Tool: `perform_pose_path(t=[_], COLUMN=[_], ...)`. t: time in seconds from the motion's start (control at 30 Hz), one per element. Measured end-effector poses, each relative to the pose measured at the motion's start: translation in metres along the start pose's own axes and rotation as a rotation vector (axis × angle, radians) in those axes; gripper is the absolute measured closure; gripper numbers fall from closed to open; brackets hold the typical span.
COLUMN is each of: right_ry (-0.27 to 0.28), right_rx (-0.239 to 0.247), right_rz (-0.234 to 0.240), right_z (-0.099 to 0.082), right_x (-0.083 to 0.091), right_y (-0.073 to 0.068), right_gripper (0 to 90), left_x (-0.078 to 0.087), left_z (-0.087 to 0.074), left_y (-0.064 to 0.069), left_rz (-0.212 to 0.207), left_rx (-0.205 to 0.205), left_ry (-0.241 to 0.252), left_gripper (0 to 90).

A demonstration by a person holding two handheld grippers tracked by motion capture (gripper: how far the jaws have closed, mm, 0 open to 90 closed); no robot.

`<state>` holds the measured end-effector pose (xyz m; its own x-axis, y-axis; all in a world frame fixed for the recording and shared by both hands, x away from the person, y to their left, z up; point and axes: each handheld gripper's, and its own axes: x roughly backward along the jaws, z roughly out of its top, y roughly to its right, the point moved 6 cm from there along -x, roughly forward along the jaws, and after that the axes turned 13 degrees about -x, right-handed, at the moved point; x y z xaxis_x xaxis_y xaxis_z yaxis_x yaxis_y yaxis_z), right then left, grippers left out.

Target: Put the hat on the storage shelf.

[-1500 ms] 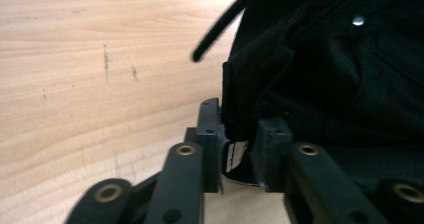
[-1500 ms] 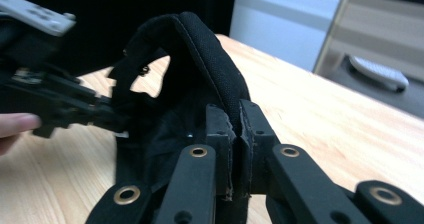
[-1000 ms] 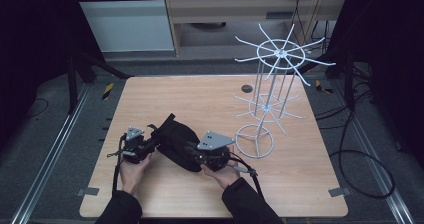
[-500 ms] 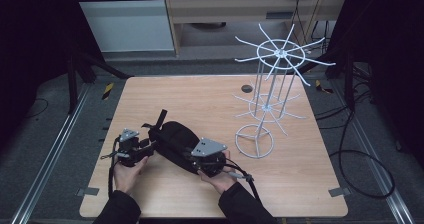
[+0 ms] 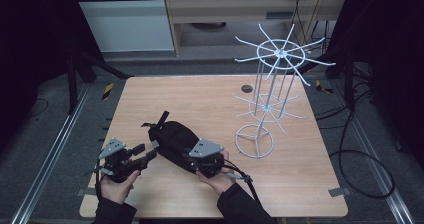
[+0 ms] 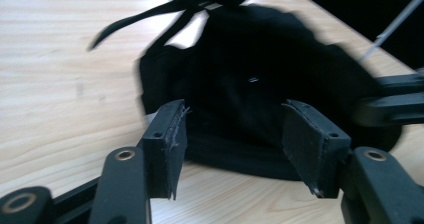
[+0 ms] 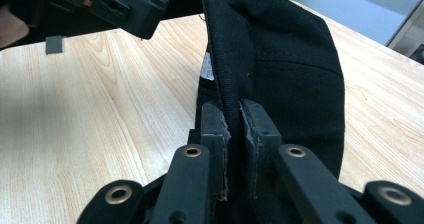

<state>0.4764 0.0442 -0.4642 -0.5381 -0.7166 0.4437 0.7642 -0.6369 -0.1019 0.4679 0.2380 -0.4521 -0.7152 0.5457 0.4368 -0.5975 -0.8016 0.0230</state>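
My left hand-held gripper (image 5: 142,157) has just opened and backed off the black cap (image 5: 175,139) toward eight o'clock; the right hand-held gripper (image 7: 235,129) stays clenched on its edge, ready for hanging.

- One black cap (image 5: 176,143) lay on the table (image 5: 300,184).
- One white wire rack (image 5: 270,94) stood right of the cap.
- Two grippers: left (image 5: 145,156), right (image 7: 234,119).
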Motion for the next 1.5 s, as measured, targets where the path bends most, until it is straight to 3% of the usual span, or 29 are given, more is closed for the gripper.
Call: perform_pose_path(t=[0.27, 0.43, 0.7, 0.9, 0.93, 1.0, 1.03, 1.23, 1.33, 1.47, 1.5], right_ry=[-0.004, -0.005, -0.011, -0.020, -0.019, -0.020, -0.025, -0.016, 0.035, 0.079, 0.093], right_rx=[0.000, 0.001, 0.015, 0.019, 0.018, 0.015, -0.005, -0.038, -0.072, -0.102, -0.121], right_rz=[0.000, 0.006, 0.016, 0.034, 0.037, 0.040, 0.061, 0.103, 0.110, 0.091, 0.044], right_z=[-0.001, -0.002, -0.004, -0.005, -0.006, -0.006, -0.005, 0.000, 0.012, 0.021, 0.025], right_x=[-0.002, -0.004, -0.005, -0.006, -0.006, -0.005, -0.004, 0.006, 0.022, 0.033, 0.038], right_y=[-0.001, -0.003, -0.007, -0.009, -0.009, -0.009, -0.009, -0.009, -0.003, 0.006, 0.016], right_gripper=[80.1, 79.7, 79.5, 78.8, 77.7, 76.7, 72.1, 61.7, 57.2, 56.6, 56.0], left_x=[-0.001, -0.013, -0.032, -0.038, -0.038, -0.037, -0.036, -0.031, -0.028, -0.023, -0.021], left_z=[0.018, 0.024, 0.029, 0.031, 0.032, 0.032, 0.032, 0.035, 0.036, 0.034, 0.033], left_y=[0.014, 0.021, 0.018, 0.017, 0.016, 0.015, 0.014, 0.015, 0.014, 0.013, 0.012], left_rz=[-0.037, -0.041, -0.028, -0.032, -0.024, -0.017, 0.000, -0.008, -0.011, -0.024, -0.027], left_rx=[0.006, 0.002, 0.046, 0.078, 0.082, 0.083, 0.078, 0.055, 0.040, 0.022, 0.015], left_ry=[0.054, 0.037, 0.024, 0.044, 0.047, 0.050, 0.051, 0.058, 0.063, 0.065, 0.066], left_gripper=[34.7, 32.9, 34.8, 48.7, 57.7, 60.4, 69.7, 76.9, 78.5, 78.8, 78.8])
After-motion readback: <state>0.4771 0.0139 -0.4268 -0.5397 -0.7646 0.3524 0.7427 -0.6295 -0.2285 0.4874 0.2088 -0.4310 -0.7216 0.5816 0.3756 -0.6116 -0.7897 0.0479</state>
